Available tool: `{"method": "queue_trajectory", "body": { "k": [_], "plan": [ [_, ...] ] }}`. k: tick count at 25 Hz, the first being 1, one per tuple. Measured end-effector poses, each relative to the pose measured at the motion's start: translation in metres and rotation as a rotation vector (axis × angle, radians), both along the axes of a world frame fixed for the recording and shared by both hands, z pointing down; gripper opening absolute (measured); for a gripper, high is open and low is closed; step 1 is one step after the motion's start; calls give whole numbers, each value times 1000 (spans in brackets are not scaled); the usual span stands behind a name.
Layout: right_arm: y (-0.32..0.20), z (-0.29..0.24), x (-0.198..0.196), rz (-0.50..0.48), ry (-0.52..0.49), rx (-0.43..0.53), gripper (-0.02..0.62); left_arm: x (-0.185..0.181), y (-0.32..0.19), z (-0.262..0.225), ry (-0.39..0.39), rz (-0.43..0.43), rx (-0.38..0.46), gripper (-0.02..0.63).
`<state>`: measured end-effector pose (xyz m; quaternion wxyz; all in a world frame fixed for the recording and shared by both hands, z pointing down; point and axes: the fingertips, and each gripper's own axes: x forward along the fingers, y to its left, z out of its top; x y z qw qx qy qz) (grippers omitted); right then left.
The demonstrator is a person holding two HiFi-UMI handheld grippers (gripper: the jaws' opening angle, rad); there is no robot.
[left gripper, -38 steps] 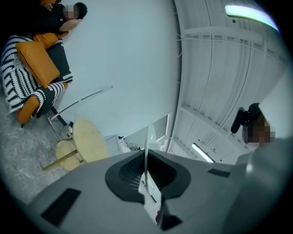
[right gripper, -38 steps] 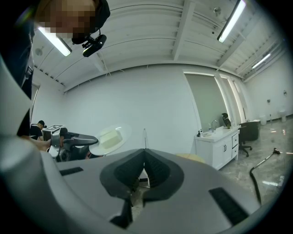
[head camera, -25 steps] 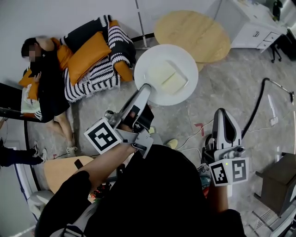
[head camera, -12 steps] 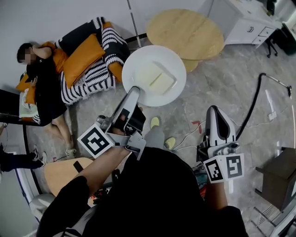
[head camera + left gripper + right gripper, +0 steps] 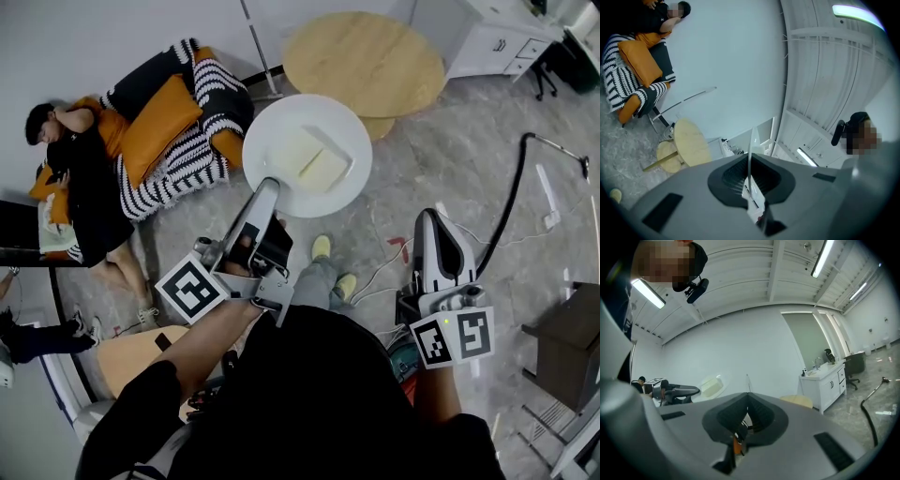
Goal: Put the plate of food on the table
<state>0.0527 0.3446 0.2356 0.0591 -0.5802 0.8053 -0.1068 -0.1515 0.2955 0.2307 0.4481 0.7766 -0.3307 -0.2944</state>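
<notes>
A white plate (image 5: 281, 127) bearing pale slices of food (image 5: 319, 161) hangs in the air, above the floor. My left gripper (image 5: 267, 189) is shut on its near rim; in the left gripper view the plate (image 5: 751, 150) is a thin edge pinched between the jaws of the left gripper (image 5: 750, 164). The round wooden table (image 5: 364, 61) stands just beyond the plate, also visible as a table (image 5: 691, 143) ahead. My right gripper (image 5: 434, 220) hangs at the right, shut and holding nothing; the right gripper (image 5: 748, 397) sees the plate (image 5: 710, 385) to its left.
A person lies on a striped sofa (image 5: 178, 155) with orange cushions at the left. A low round stool (image 5: 380, 127) sits under the table. A white cabinet (image 5: 487, 42) stands at the back right, and a black cable (image 5: 511, 216) curves over the floor.
The head camera has shifted, so the whole scene sits a little further left. Plate and both grippers keep their poses. The holder's feet now show below the plate.
</notes>
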Motion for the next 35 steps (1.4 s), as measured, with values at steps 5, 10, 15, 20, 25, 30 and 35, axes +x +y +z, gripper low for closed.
{"method": "queue_trajectory", "body": {
  "k": [5,10,15,20,25,30,35],
  "plan": [
    [-1,7,0,13,1,-8,8,0,0,7,5,11,-14,15],
    [-2,10,-3,14,12,-11,8,-2,-3,12,13,13,-18,15],
    [-42,6,-11,5,30,-35,8,-6,-41,11,38,12,-33,17],
    [-96,7,-32,-14,49,-45,8,-25,-91,21,48,5,-45,15],
    [-172,12,-61,-18,71,-70,8,-51,-166,31,57,10,-59,17],
    [-182,8,-67,-20,81,-77,8,-55,-179,27,72,24,-56,17],
    [-181,6,-67,-28,101,-82,8,-55,-177,24,82,20,-50,17]
  ]
}}
